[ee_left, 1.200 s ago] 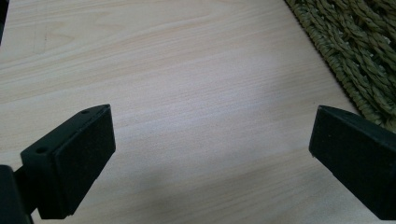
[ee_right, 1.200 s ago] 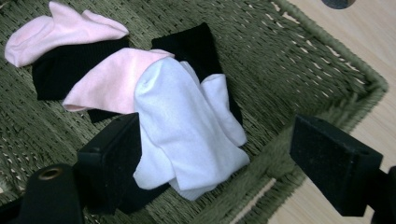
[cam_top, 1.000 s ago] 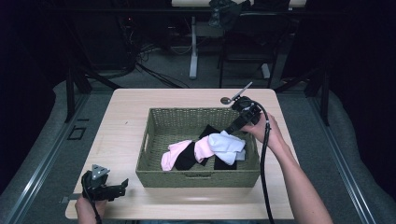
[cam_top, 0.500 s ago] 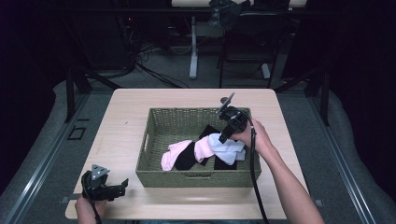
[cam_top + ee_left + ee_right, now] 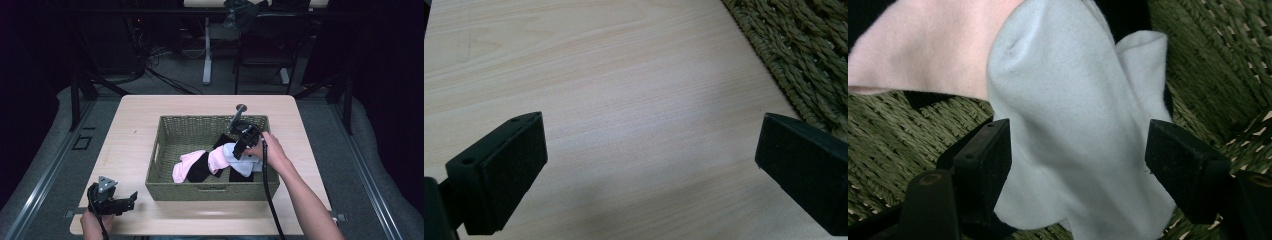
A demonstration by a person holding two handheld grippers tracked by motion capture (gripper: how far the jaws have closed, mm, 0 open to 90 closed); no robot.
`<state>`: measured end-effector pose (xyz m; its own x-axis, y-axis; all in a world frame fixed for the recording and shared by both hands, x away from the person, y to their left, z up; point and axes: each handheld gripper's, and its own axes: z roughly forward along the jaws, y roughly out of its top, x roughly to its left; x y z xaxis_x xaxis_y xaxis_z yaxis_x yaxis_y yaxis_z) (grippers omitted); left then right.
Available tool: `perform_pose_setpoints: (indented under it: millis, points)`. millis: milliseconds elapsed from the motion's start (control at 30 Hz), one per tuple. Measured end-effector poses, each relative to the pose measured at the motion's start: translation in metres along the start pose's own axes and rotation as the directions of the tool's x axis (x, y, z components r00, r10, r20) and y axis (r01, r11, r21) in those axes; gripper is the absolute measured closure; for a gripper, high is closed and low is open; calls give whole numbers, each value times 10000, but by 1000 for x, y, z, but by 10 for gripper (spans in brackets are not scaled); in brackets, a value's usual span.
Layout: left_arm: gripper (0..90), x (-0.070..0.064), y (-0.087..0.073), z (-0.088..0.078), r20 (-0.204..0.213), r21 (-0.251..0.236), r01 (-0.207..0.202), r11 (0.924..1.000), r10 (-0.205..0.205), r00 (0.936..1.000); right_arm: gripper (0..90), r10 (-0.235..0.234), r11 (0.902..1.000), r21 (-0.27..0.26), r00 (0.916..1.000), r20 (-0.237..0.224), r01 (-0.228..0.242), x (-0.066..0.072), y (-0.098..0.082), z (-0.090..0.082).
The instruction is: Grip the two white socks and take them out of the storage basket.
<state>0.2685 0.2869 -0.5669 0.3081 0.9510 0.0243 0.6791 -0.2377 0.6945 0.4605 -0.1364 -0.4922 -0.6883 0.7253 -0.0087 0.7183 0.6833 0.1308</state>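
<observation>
Fingers of the right gripper (image 5: 1078,165) sit wide apart around the white sock (image 5: 1078,130) in the basket (image 5: 165,131). Next they likely squeeze it. Left gripper (image 5: 649,165) waits open, holding nothing.

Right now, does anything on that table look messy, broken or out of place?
Nothing looks broken or spilled. The socks in the woven basket lie in a loose heap: a pink sock, black ones and a white sock overlapping. The right gripper has its fingers open around the white sock.
</observation>
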Motion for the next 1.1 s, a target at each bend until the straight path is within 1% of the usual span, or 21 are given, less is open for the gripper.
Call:
perform_pose_setpoints:
  millis: [100, 133, 167, 233, 267, 300, 333, 367, 400, 433, 500, 567, 600, 633, 667, 733, 767, 833, 900, 1100]
  points:
    - [3, 0, 0, 0, 2, -9, 22, 10000, -22, 10000, 329, 31, 9999, 131, 9999, 152, -33, 1, 2, 4]
    - [3, 0, 0, 0, 1, -18, 11, 10000, -11, 10000, 366, 113, 9998, 141, 9998, 177, -115, 1, 2, 6]
    - [3, 0, 0, 0, 5, 0, 15, 10000, -15, 10000, 414, 16, 9999, 162, 9995, 307, -21, 1, 3, 7]
    - [3, 0, 0, 0, -14, 34, 19, 10000, -19, 10000, 476, 155, 9995, 267, 9994, 304, -163, 1, 3, 8]
    - [3, 0, 0, 0, -24, 30, 16, 10000, -16, 10000, 514, 153, 9995, 288, 9994, 313, -162, 1, 3, 8]
    - [3, 0, 0, 0, -31, 28, 43, 10000, -43, 10000, 550, 159, 9995, 281, 9994, 304, -167, 1, 3, 8]
    - [3, 0, 0, 0, -19, 34, 43, 10000, -43, 10000, 594, 96, 9988, 473, 9996, 275, -109, 0, 4, 7]
    - [3, 0, 0, 0, -22, 34, 44, 10000, -44, 10000, 643, 215, 9993, 315, 9995, 210, -222, 0, 3, 9]
    - [3, 0, 0, 0, -31, 18, 52, 10000, -52, 10000, 677, 253, 9992, 291, 9996, 151, -257, -1, 2, 9]
    - [3, 0, 0, 0, -27, 10, 52, 10000, -52, 10000, 717, 306, 9987, 406, 9995, 63, -308, -4, 2, 9]
    - [3, 0, 0, 0, -26, 9, 52, 10000, -52, 10000, 761, 385, 9989, 281, 9992, -74, -383, -6, 2, 7]
    - [3, 1, 0, 0, -14, 34, 37, 10000, -37, 10000, 775, 453, 9988, 170, 9989, -132, -451, -7, 1, 4]
    - [3, 1, 0, 0, -13, 29, 46, 10000, -46, 10000, 779, 658, 9977, -166, 9977, -174, -661, -6, -1, 4]
    - [3, 1, 0, 0, -14, 27, 45, 10000, -45, 10000, 780, 452, 9990, 19, 9989, -115, -452, -7, 0, 0]
    - [3, 0, 0, 0, -19, 48, 43, 10000, -43, 10000, 782, 345, 9994, 51, 9994, -87, -345, -7, 1, -4]
    - [3, 0, 0, 0, -19, 43, 53, 10000, -53, 10000, 783, 313, 9995, -32, 9995, -103, -314, -7, 1, -10]
    - [3, 0, 0, 0, -18, 39, 55, 10000, -55, 10000, 783, 347, 9991, -222, 9993, -162, -351, -6, 0, -13]
    - [3, 0, 0, 0, -15, 26, 48, 10000, -48, 10000, 783, 344, 9989, -324, 9992, -220, -351, -6, 0, -19]
    - [3, 0, 0, 0, -10, 48, 12, 10000, -12, 10000, 783, 276, 9988, -402, 9995, -137, -281, -5, 0, -24]
    - [3, 0, 0, 0, -14, 28, 36, 10000, -36, 10000, 783, 274, 9976, -634, 9994, -202, -287, -4, 2, -40]
